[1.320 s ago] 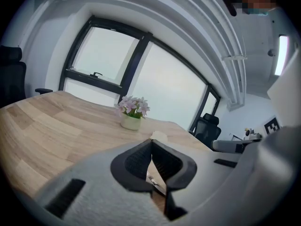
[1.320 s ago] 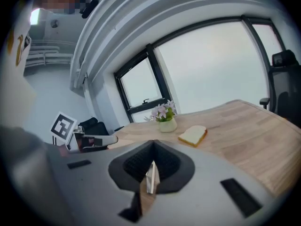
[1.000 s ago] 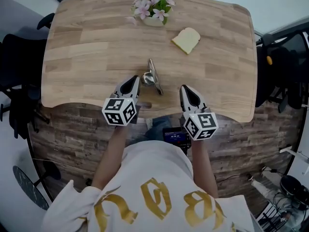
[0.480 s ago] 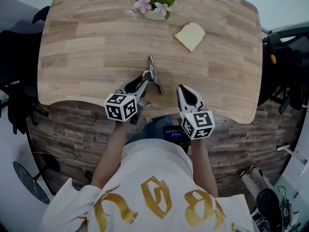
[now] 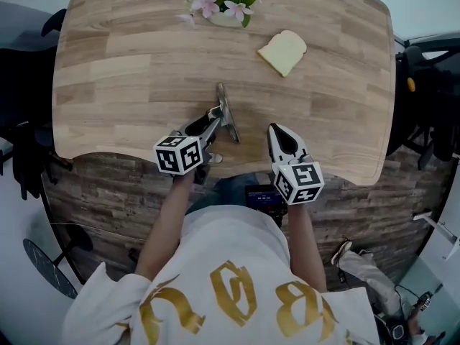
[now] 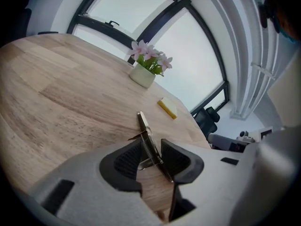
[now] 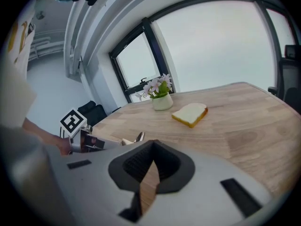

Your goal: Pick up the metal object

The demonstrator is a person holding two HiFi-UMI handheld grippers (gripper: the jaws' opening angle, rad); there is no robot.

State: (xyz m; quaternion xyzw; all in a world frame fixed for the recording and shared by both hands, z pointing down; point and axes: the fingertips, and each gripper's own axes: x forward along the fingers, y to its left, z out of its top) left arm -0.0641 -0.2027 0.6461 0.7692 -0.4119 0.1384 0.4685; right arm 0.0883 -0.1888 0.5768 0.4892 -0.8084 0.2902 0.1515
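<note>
Table (image 5: pixel 129 63) with bread (image 5: pixel 282 52), flowerpot (image 5: pixel 224 18), metal object (image 5: pixel 227 111)

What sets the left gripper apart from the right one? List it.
The left gripper is opening its jaws, the metal object between them; the right gripper is shut and empty. The left gripper points slantwise, the right gripper straight ahead. Both sit at the near edge of the table.

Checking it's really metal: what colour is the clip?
Silvery grey metal clip, best in the left gripper view.

Head overhead, gripper views low, table (image 5: pixel 129 70) shared
</note>
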